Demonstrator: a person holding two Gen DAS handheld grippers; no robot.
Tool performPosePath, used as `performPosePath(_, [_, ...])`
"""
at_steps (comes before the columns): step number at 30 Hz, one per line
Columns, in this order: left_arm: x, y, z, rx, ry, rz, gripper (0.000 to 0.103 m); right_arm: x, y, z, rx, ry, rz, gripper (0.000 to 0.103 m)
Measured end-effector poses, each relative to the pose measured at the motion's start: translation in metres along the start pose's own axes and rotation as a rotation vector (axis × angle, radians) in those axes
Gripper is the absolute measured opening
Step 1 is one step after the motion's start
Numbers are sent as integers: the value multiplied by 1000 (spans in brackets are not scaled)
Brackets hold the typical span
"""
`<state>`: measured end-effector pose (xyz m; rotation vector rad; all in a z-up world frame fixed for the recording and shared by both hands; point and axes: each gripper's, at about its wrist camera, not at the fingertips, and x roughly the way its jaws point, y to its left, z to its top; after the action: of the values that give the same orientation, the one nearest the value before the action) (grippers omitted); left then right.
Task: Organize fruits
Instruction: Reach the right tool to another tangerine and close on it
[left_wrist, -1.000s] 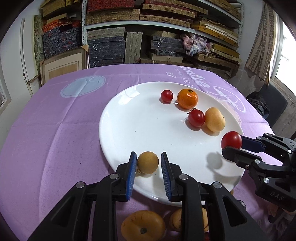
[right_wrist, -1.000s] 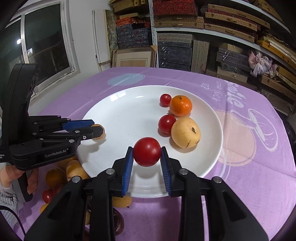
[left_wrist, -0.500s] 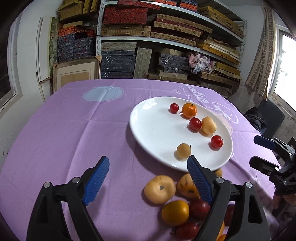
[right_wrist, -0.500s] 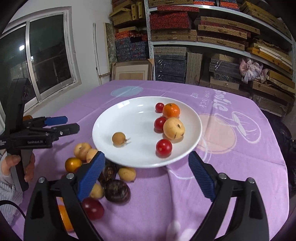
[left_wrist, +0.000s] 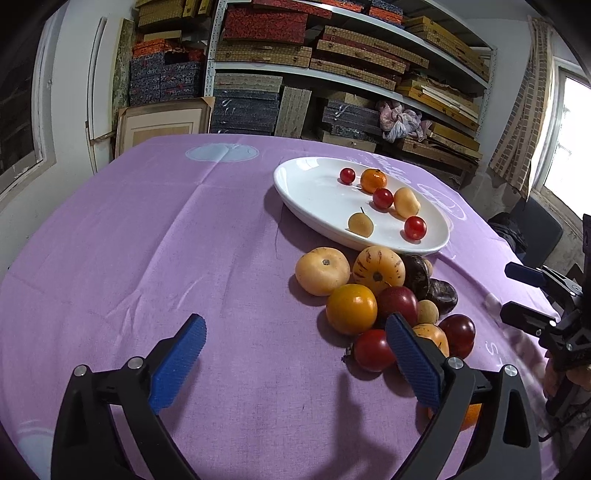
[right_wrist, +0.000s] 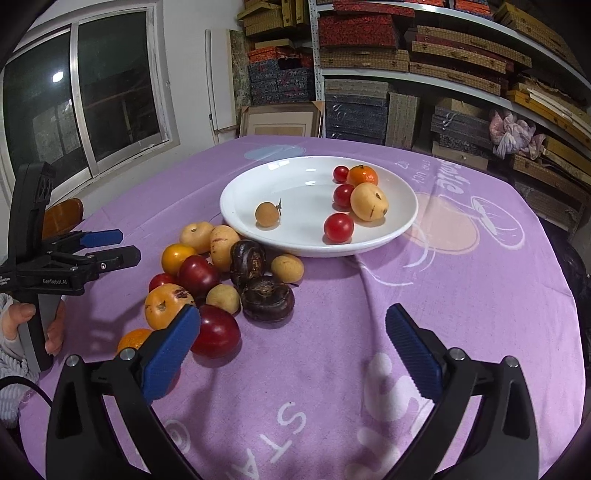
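Note:
A white plate (right_wrist: 258, 181) (left_wrist: 306, 192) holds several fruits: a small brown longan (right_wrist: 267, 213) (left_wrist: 360, 223), red tomatoes (right_wrist: 338, 227) (left_wrist: 415, 228), a mandarin (right_wrist: 363, 175) and a yellow loquat (right_wrist: 368, 201). A pile of loose fruit (right_wrist: 221, 280) (left_wrist: 373, 295) lies on the purple cloth in front of the plate. My left gripper (left_wrist: 295, 354) is open and empty, above the cloth near the pile. My right gripper (right_wrist: 293, 347) is open and empty, near the pile's right side. Each gripper shows in the other's view, the left (right_wrist: 107, 247) and the right (left_wrist: 524, 291).
The purple tablecloth (right_wrist: 461, 258) covers the table. Shelves of stacked boxes (right_wrist: 406, 74) stand behind it, a window (right_wrist: 81, 92) at the left. A dark chair (left_wrist: 532, 229) stands past the table's right edge.
Both grippers let go of their fruit onto the plate, opened wide and drew back from the plate. The longan and a red tomato now lie on the plate.

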<state>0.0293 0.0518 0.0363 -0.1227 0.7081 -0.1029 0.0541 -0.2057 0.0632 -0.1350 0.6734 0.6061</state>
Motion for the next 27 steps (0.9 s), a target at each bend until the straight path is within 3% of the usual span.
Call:
performPosePath(5, [1, -4, 0, 19, 7, -16, 98, 7, 18, -5, -62, 36, 16, 99])
performPosePath(9, [2, -4, -1, 13, 9, -20, 98, 2, 36, -6, -101, 42, 86, 99])
performPosePath(17, [7, 4, 0, -35, 35, -21, 98, -10, 101, -19, -299, 55, 185, 99])
performPosePath(20, [8, 7, 0, -43, 42, -21, 99, -5, 108, -23, -280, 79, 255, 98])
performPosePath(27, [9, 9, 0, -47, 53, -19, 99, 3, 96, -22, -176, 98, 302, 98])
